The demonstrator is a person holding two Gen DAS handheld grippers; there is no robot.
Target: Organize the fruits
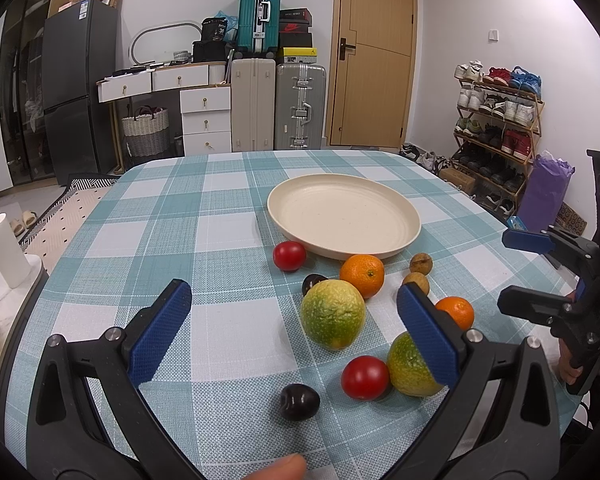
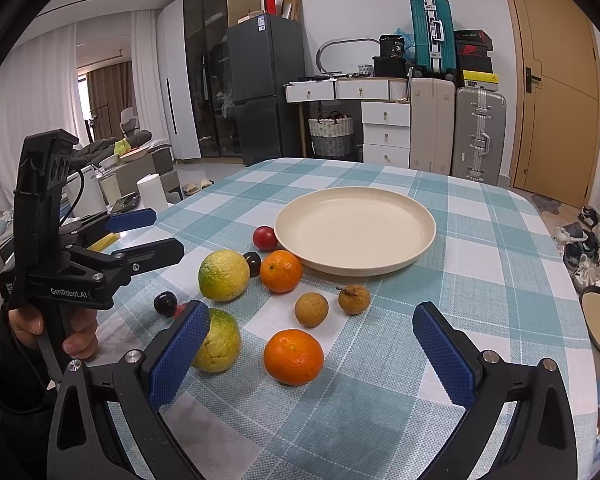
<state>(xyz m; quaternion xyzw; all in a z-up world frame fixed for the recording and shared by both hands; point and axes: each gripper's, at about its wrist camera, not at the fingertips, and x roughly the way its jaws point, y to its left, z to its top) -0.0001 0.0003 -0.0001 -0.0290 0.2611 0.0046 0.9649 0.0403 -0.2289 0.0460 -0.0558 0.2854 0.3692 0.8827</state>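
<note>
So, both tools are up and waiting, and nothing is in either grip. The left gripper (image 1: 294, 324) has its blue pads spread wide, hovering over the near part of the table with the larger green-yellow citrus (image 1: 333, 314) sitting right in the gap ahead of it. The right gripper (image 2: 312, 344) is just as wide apart, and the near orange (image 2: 294, 356) sits squarely between its pads, though the pads are not touching it.

Working outward: beside the left gripper's right pad sits a second green-yellow citrus (image 1: 410, 366), partly hidden behind that pad, with a red tomato (image 1: 365, 377) touching or nearly touching it and a dark plum (image 1: 299, 401) nearer the camera. Further on come a second orange (image 1: 362, 274), another dark plum (image 1: 313, 283) tucked behind the big citrus, two brown longans (image 2: 311, 309) (image 2: 353, 298) side by side, and a second red tomato (image 1: 289, 255) close to the plate's edge.

Beyond them all, the cream plate (image 2: 416, 252) rests bare on the checked tablecloth (image 1: 228, 236). By my reading, this is the very start: no fruit has been gathered, and the first pick is being lined up.

Next, I'd judge, the right gripper wants to drop lower around that near orange, close gently on its round sides, then lift and carry it forward to the plate. Round fruit rolls, so a centred squeeze matters.
</note>
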